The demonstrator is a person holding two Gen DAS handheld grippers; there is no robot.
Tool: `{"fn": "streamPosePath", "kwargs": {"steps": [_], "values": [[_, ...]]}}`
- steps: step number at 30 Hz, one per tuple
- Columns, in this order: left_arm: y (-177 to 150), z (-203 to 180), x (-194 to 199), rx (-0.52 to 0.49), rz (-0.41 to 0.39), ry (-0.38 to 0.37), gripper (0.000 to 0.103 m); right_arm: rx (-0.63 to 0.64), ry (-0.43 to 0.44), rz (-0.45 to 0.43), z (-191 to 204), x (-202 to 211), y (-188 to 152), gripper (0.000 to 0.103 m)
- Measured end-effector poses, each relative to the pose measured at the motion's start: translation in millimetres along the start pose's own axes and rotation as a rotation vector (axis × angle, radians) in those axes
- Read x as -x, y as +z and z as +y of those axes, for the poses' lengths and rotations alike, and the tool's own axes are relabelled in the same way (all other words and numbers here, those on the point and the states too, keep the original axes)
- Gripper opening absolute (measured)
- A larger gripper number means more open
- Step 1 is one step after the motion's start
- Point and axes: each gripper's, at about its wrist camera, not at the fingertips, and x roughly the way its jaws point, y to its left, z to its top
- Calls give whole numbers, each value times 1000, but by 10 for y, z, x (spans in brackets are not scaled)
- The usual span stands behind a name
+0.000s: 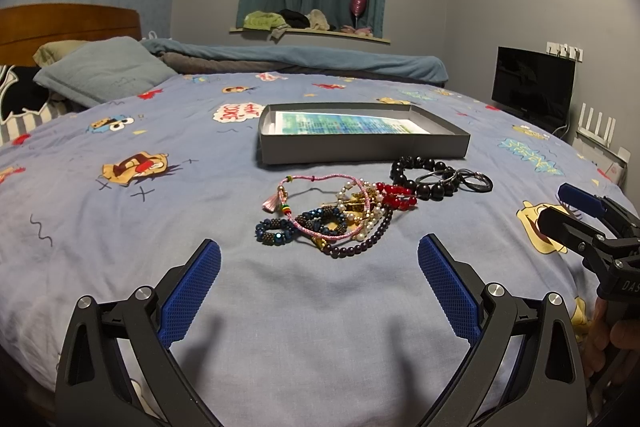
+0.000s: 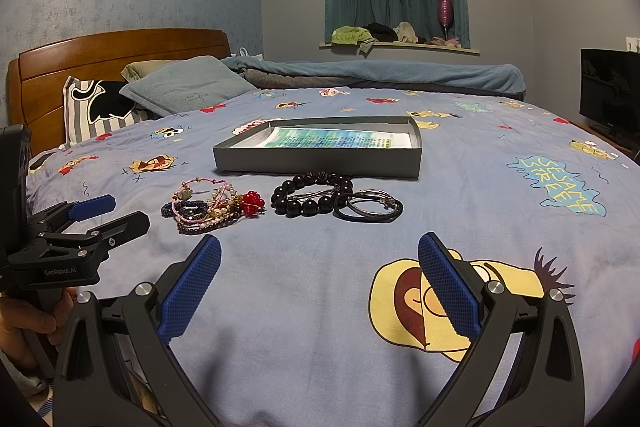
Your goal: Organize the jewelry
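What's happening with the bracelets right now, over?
Left gripper open, empty. Right gripper open, empty. Bracelets piled on the bed, none in the grey box yet. Path clear.

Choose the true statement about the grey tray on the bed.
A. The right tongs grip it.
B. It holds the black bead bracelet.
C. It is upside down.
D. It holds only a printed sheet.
D: the grey tray contains only a printed sheet; the black bead bracelet lies on the bedsheet in front of it.

Blue cartoon-print bedspread [image 1: 160,267], grey box [image 1: 360,147], black bead bracelet [image 2: 312,195], red beads [image 2: 253,203]
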Motion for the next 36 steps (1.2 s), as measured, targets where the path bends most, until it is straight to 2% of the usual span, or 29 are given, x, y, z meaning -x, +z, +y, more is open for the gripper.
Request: {"fn": "streamPosePath", "kwargs": {"steps": [24,31,36], "values": [[2,40,22,-1,-2,3,98,0,0,-1,1,-1,-3,98],[17,44,10,0,10,-26,98,1,2,3,-1,-7,-4,98],[49,96,-68,23,58,-75,98,0,15,34,-6,-52,33,98]]}}
